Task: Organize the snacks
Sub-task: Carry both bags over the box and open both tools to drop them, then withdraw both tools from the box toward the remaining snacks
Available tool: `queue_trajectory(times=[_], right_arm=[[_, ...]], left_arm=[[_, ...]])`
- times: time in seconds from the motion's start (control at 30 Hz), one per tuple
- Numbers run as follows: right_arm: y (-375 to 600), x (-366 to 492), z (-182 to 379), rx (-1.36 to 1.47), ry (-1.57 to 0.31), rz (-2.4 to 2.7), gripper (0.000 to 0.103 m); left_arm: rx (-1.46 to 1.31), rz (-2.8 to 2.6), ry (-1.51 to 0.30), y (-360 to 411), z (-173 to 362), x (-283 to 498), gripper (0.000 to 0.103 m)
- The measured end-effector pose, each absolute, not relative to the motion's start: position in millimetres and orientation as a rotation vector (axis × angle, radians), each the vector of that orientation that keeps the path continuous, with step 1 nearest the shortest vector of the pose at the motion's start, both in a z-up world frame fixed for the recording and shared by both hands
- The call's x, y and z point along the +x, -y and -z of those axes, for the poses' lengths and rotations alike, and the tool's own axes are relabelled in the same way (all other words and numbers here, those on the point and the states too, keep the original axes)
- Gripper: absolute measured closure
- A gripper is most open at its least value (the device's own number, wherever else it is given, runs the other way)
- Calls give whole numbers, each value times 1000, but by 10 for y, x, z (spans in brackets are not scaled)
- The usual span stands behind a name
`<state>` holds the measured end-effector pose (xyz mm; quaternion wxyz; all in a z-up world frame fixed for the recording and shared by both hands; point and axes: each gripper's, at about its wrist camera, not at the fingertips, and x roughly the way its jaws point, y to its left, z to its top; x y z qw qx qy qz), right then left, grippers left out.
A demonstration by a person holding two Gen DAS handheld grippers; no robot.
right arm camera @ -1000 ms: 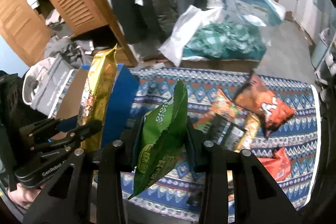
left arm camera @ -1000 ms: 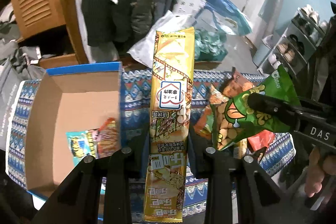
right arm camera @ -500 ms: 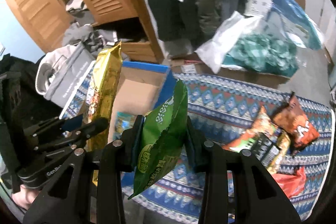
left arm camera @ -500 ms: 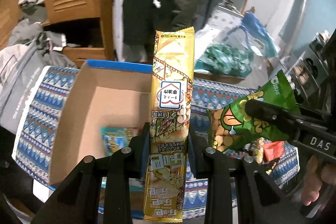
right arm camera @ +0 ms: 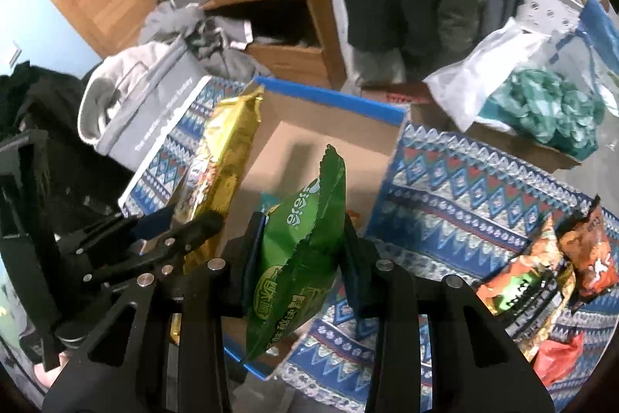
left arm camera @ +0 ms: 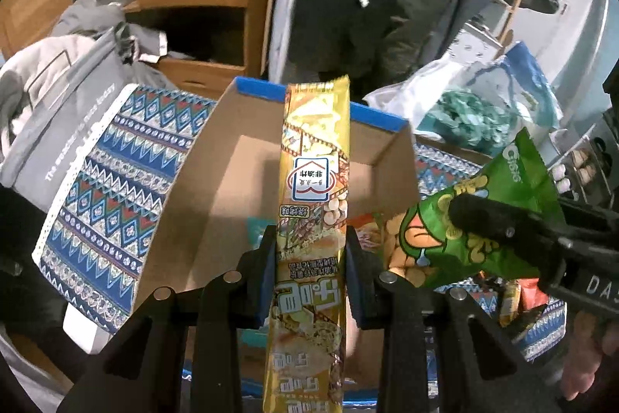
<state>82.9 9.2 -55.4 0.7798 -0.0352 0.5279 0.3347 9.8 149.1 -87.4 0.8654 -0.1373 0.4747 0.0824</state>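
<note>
1. The left gripper (left arm camera: 311, 273) is squeezing a long yellow snack pack (left arm camera: 313, 204). Its two black fingers (left arm camera: 358, 281) press on the sides of the pack, with only the pack between them.
2. The yellow snack pack stands up tall over the cardboard box (left arm camera: 216, 196). Its top end reaches the far wall of the box, by the blue edge.
3. The right gripper (right arm camera: 300, 269) is squeezing a green snack bag (right arm camera: 305, 242). Its fingers are close together and pinch the bag from both sides.
4. The green snack bag hangs over the near right corner of the cardboard box (right arm camera: 329, 146), just beside the yellow snack pack (right arm camera: 224, 157).
5. Some small snack packs (left arm camera: 257, 225) lie on the floor of the box, partly hidden behind the yellow pack.
6. The box sits on a blue patterned cloth (right arm camera: 464, 180).
7. More snack bags (right arm camera: 541, 273) lie on the cloth, well to the right of the box.
8. A grey bag (left arm camera: 58, 103) lies to the left of the box.
</note>
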Motion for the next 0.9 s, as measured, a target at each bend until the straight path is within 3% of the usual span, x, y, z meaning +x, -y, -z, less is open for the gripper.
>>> queue_trajectory(times=[0.23,0.3,0.37,0.43,0.77,0.9], right_arm=[[-245,819,685,-105,-1180,-755,65],[-219,826,670,-106,-1168,-744,57],[-172,848,653,-95,-1159,-729,45],[-113,873,636,-80,-1156,-714,42],[213,932,500,-41,-1128,-654,33],[372,930,475,-40,-1121,-628,32]], left_arm=[[-328,-180,-1017,-1581,989,122,71],[-328,-180,-1011,-1580,960,117,69],[-333,-178,-1011,-1584,950,117,60],[-336,-179,-1004,-1573,934,116,59],[-323,-148,-977,-1409,806,116,44],[-313,-115,-969,-1269,757,140,43]])
